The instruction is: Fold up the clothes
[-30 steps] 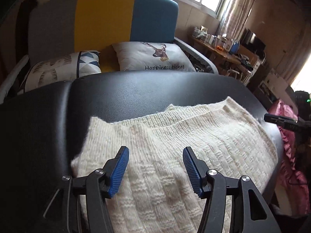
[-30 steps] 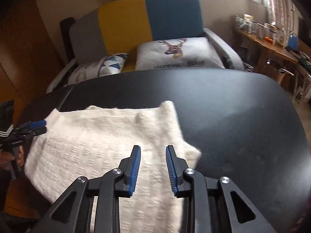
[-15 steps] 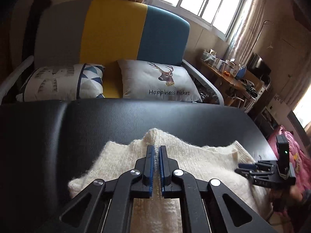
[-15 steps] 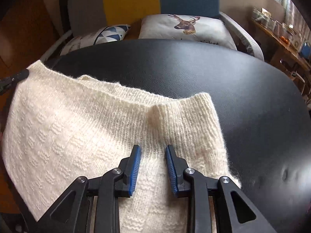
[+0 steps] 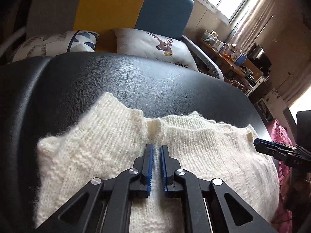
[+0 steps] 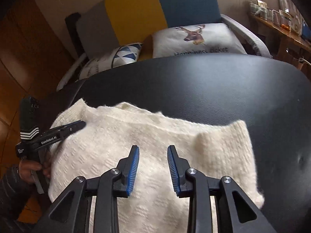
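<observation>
A cream knitted sweater (image 5: 97, 155) lies folded on the black padded table (image 5: 136, 81), its ribbed edge toward the sofa. My left gripper (image 5: 157, 149) is shut on a pinched ridge of the knit near that edge. In the right wrist view the left gripper (image 6: 79, 124) sits at the left edge of the sweater (image 6: 155, 136), held by a person's hand (image 6: 29, 169). My right gripper (image 6: 153, 149) hovers over the sweater with its fingers parted and only flat knit below them. In the left wrist view the right gripper (image 5: 258, 142) shows at the sweater's right edge.
Bare black table surface (image 6: 213, 87) stretches beyond and to the right of the sweater. Behind it stands a grey, yellow and blue sofa (image 5: 108, 5) with a deer pillow (image 5: 155, 46) and a patterned pillow (image 5: 58, 42). A cluttered wooden side table (image 5: 233, 58) and pink cloth (image 5: 279, 134) are at right.
The left gripper went from open to shut on the sweater. The raised sweater has come down flat on the table. The right gripper's fingers have spread a little wider.
</observation>
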Motion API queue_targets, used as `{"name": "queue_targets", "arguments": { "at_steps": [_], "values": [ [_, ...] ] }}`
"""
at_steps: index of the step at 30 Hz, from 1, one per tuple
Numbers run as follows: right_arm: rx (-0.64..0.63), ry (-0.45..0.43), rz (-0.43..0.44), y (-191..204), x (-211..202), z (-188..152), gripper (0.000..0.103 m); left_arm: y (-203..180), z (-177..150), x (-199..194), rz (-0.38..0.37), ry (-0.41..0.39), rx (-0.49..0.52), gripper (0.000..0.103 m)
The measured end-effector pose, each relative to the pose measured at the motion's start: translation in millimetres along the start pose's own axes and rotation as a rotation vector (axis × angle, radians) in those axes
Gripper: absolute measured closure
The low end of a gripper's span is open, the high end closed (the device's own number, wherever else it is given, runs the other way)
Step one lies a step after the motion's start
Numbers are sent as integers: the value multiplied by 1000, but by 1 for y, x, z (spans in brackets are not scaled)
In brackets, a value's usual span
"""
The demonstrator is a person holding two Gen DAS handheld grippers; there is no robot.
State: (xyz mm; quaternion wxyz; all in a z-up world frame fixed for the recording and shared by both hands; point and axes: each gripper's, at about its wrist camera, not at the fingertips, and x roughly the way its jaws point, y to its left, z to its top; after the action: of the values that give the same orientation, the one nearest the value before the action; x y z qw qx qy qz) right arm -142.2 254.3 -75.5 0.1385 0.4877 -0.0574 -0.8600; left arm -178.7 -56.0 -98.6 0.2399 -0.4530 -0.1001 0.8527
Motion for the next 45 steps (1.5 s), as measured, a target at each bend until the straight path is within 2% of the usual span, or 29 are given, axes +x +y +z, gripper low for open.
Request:
{"name": "queue_targets", "arguments": {
  "at_steps": [4, 6, 8, 9, 10, 12, 14, 18, 21, 25, 26, 27, 28, 30, 34, 36, 37, 38, 40, 43, 45],
  "values": [
    [-102, 99, -101, 24, 40, -9, 72, -5, -3, -16, -1, -52, 7, 94],
    [-195, 31, -157, 38, 38, -19, 72, -7, -4, -24, -1, -78, 10, 94],
    [-236, 15, -191, 47, 35, -21, 79, -9, -5, -32, -2, -104, 14, 94],
    [-242, 6, -207, 48, 30, -19, 89, -11, -6, -36, -2, -117, 15, 94],
    [-244, -7, -223, 49, 25, -16, 97, -12, -7, -40, -2, -130, 17, 94],
    [-212, -65, -248, 43, 13, -7, 99, -14, -8, -48, -2, -156, 21, 94],
    [-164, -94, -263, 35, 8, 3, 100, -16, -9, -56, -3, -182, 24, 88],
    [-48, -8, -226, 1, 39, 11, 100, 0, -15, -16, 22, -46, -2, 87],
    [26, -13, -196, -15, 45, 11, 99, 6, -16, -10, -1, -40, -41, 86],
    [35, 1, -182, -16, 42, 14, 97, -3, -18, -5, 49, -19, -14, 87],
    [49, 1, -170, -17, 36, 14, 96, -5, -19, -5, 57, -19, -7, 86],
    [70, -14, -145, -19, 26, 12, 90, -4, -19, -5, 54, -18, -9, 86],
    [96, -36, -96, -24, 12, 8, 86, -3, -19, -6, 48, -16, -15, 86],
    [158, -61, 30, -38, -20, -5, 85, -1, -18, -10, 46, -11, -33, 86],
    [262, -40, 236, -72, -81, -60, 76, -15, -18, -37, 117, -77, -9, 85],
    [327, -8, 307, -89, -103, -94, 74, -32, -22, -53, 64, -118, 5, 83],
    [359, 10, 331, -97, -111, -112, 73, -44, -25, -58, 26, -121, 18, 77],
    [384, 22, 345, -102, -117, -128, 73, -57, -28, -61, -13, -120, 34, 66],
    [432, 30, 378, -111, -125, -156, 73, -85, -35, -64, -99, -105, 71, 57],
    [485, 13, 443, -118, -131, -184, 69, -137, -48, -49, -213, -27, 161, 56],
    [495, -10, 494, -120, -128, -187, 69, -171, -60, -35, -262, 33, 230, 56]
  ]
}}
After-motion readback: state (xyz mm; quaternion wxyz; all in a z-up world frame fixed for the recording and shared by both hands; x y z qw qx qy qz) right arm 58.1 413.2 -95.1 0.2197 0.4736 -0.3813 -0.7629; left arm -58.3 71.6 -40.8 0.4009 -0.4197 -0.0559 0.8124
